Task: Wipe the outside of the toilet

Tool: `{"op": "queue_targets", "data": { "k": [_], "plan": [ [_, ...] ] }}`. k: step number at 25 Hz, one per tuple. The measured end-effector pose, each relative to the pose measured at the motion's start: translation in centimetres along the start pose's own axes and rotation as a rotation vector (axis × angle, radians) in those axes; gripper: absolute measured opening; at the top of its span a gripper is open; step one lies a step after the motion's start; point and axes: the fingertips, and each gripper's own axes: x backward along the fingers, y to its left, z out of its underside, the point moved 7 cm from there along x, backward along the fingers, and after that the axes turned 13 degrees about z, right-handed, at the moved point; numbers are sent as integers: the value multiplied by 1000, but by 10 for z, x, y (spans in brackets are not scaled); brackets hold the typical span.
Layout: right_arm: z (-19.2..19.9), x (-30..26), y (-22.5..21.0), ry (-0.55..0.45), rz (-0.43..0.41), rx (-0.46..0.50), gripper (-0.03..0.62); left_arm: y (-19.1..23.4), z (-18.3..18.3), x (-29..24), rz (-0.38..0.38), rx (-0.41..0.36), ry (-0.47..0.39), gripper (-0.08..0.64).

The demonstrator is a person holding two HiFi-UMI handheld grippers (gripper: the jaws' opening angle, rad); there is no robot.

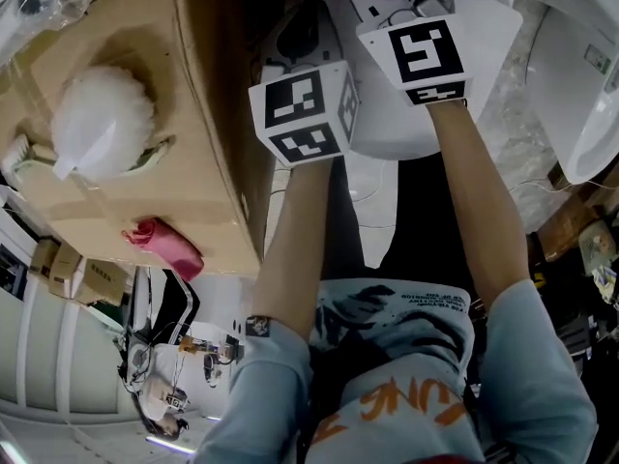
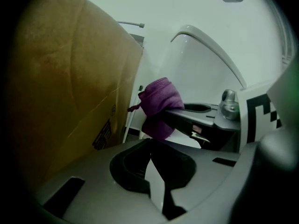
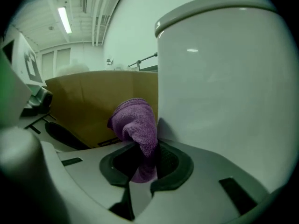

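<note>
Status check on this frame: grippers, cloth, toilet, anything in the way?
Right hand-held gripper shut on purple cloth, at toilet tank side. Left hand-held gripper shut, empty. Cardboard box close beside the tank, tight gap.

Large orange letters (image 1: 401,404) on the person's pale grey-blue cotton shirt (image 1: 542,375), below and right of the brown cardboard box (image 1: 208,124), lie upside down and seem to read "KUNG"; folds hide the rest. Lines of small black print (image 1: 435,304) above them are too small to read. Black stamped marks (image 2: 103,135) on the box's side are blurred and unreadable.
</note>
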Motion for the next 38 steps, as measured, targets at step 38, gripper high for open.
{"op": "queue_targets", "data": {
  "k": [38],
  "plan": [
    [79,6,-74,166,38,61,71,-55,13,-62,68,-19,138,25]
  ]
}}
